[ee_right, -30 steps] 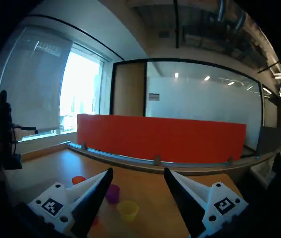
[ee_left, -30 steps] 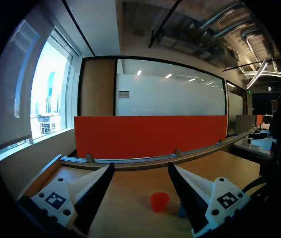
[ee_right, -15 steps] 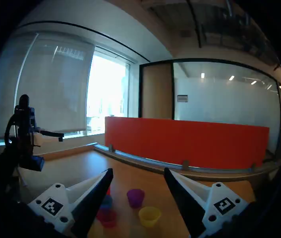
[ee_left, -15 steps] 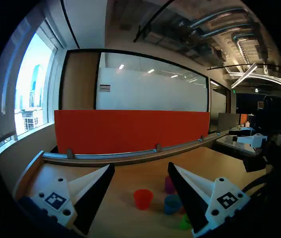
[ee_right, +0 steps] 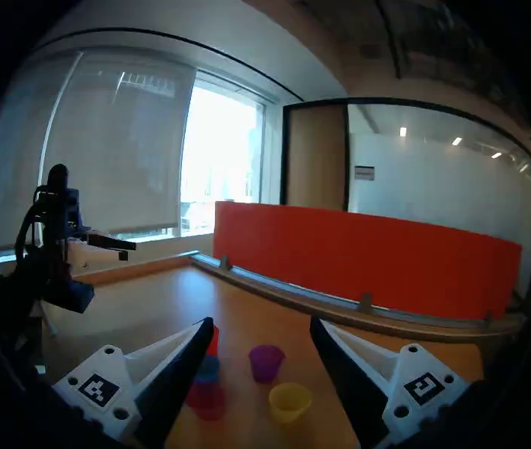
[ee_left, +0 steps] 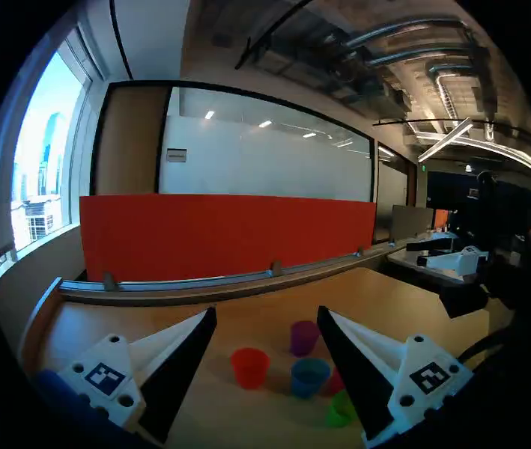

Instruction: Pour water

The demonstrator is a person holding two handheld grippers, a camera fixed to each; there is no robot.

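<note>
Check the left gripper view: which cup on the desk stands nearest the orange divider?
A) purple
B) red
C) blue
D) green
A: the purple cup stands behind the red cup and the blue cup, closest to the orange divider; the green cup is nearest the camera.

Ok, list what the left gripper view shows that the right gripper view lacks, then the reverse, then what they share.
Left gripper view: a green cup beside the right finger, and exposed ceiling pipes.
Right gripper view: a yellow cup nearest the camera, and a lowered window blind.
Shared: the purple cup, the blue cup, the orange partition and the wooden table. The left gripper and right gripper are both open and hold nothing.
</note>
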